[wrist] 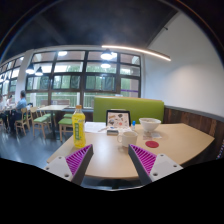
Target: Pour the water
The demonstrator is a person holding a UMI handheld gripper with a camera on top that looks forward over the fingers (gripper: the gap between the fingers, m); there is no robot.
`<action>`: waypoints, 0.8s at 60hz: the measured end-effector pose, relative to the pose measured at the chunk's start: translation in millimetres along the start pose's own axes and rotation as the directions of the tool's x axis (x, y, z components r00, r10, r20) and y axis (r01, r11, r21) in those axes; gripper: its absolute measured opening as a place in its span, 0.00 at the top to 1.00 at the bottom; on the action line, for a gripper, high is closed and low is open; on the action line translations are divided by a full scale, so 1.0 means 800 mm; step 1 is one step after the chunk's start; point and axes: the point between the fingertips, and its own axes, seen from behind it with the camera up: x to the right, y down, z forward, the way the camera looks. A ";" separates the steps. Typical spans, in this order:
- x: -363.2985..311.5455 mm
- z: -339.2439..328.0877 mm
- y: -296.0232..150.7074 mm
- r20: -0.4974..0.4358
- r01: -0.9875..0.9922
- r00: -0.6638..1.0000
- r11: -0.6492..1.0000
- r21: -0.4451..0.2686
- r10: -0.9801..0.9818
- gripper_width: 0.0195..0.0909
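Your gripper (112,160) hangs released above the near edge of a light wooden table (180,140), its two fingers spread well apart with nothing between them. The purple pads (80,158) on their inner faces face each other across bare tabletop.

Just beyond your left finger stands an upright yellow bottle (79,127) with a green cap, resting on the table on its own, apart from the finger. Farther along, about midway between your fingers and ahead of them, sits a small white cup (127,138). To its right, near your right finger, lies a round red coaster (152,144). Behind that stands a clear glass bowl (150,125), and a small upright sign card (117,119) stands at the table's far side.

Past the table runs a green upholstered bench (140,106). Off to your left, more tables and wooden chairs (25,121) fill the room, where a seated person (22,102) is visible. Tall windows (85,75) line the back wall.
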 end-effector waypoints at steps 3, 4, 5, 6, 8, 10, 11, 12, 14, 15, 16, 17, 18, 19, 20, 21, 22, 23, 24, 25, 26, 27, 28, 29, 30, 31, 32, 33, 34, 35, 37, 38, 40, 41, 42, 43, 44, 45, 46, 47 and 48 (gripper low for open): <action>0.002 -0.002 -0.006 -0.002 -0.025 1.000 1.000 0.007 0.025 0.12; 0.003 0.000 -0.007 -0.004 -0.033 0.999 0.999 0.009 0.033 0.11; 0.004 -0.001 -0.008 -0.004 -0.040 0.999 0.999 0.009 0.040 0.11; 0.008 0.010 -0.009 -0.003 -0.044 0.999 0.999 0.010 0.044 0.11; 0.009 0.014 -0.010 0.001 -0.050 0.999 0.999 0.007 0.050 0.11; 0.010 0.017 -0.011 0.006 -0.051 0.999 0.999 0.006 0.051 0.11; 0.010 0.019 -0.012 0.010 -0.050 0.999 0.999 0.006 0.049 0.11; 0.008 0.015 -0.009 0.011 -0.047 0.999 0.999 0.009 0.047 0.11; 0.006 0.020 -0.011 0.018 -0.044 0.999 0.999 0.011 0.043 0.11; 0.005 0.022 -0.011 0.021 -0.041 0.999 0.999 0.012 0.041 0.11; 0.004 0.023 -0.011 0.024 -0.038 0.999 0.999 0.012 0.038 0.11; 0.003 0.025 -0.011 0.026 -0.035 0.999 0.999 0.012 0.035 0.11; 0.001 0.028 -0.011 0.030 -0.033 0.999 0.999 0.012 0.032 0.11; -0.002 0.031 -0.011 0.035 -0.030 0.999 0.999 0.012 0.030 0.11; -0.010 0.024 -0.009 0.040 -0.026 0.999 1.000 0.012 0.025 0.11; -0.013 0.037 -0.009 0.048 -0.023 0.999 1.000 0.009 0.023 0.11; -0.017 0.042 -0.008 0.054 -0.022 0.998 1.000 0.008 0.022 0.11; -0.021 0.046 -0.007 0.059 -0.021 0.998 1.000 0.005 0.021 0.11; -0.026 0.052 -0.006 0.065 -0.022 0.998 1.000 0.003 0.021 0.11; -0.031 0.057 -0.006 0.072 -0.024 0.997 1.000 0.002 0.023 0.11; -0.037 0.063 -0.006 0.080 -0.027 0.996 1.000 0.002 0.026 0.11; -0.050 0.060 -0.007 0.087 -0.028 0.996 1.000 0.003 0.028 0.11; -0.055 0.069 -0.006 0.100 -0.029 0.995 1.000 0.003 0.029 0.12; -0.063 0.075 -0.006 0.113 -0.030 0.993 1.000 0.004 0.029 0.12; -0.071 0.081 -0.007 0.124 -0.030 0.992 1.000 0.006 0.029 0.11; -0.079 0.088 -0.007 0.133 -0.032 0.991 0.999 0.007 0.031 0.11; -0.089 0.092 -0.009 0.139 -0.033 0.990 0.999 0.008 0.031 0.12; -0.097 0.100 -0.010 0.146 -0.034 0.989 0.999 0.009 0.032 0.12; -0.105 0.108 -0.012 0.152 -0.035 0.988 0.999 0.013 0.032 0.12; -0.114 0.114 -0.014 0.157 -0.035 0.987 0.999 0.016 0.032 0.12; -0.131 0.131 -0.016 0.167 -0.032 0.986 0.999 0.021 0.028 0.12; -0.139 0.139 -0.017 0.171 -0.030 0.985 0.999 0.020 0.026 0.12; -0.153 0.157 -0.019 0.177 -0.025 0.984 1.000 0.017 0.021 0.12; -0.160 0.167 -0.019 0.177 -0.023 0.984 1.000 0.012 0.021 0.12; -0.167 0.176 -0.019 0.177 -0.023 0.984 1.000 0.006 0.021 0.12; -0.173 0.185 -0.019 0.177 -0.023 0.984 1.000 0.003 0.022 0.12; -0.180 0.195 -0.019 0.176 -0.023 0.984 1.000 -0.001 0.023 0.12; -0.185 0.204 -0.020 0.174 -0.025 0.984 1.000 -0.006 0.026 0.12; -0.189 0.214 -0.020 0.169 -0.029 0.985 1.000 -0.013 0.030 0.12; -0.194 0.222 -0.020 0.164 -0.033 0.986 0.999 -0.020 0.035 0.12; -0.195 0.236 -0.017 0.160 -0.036 0.986 0.999 -0.025 0.040 0.12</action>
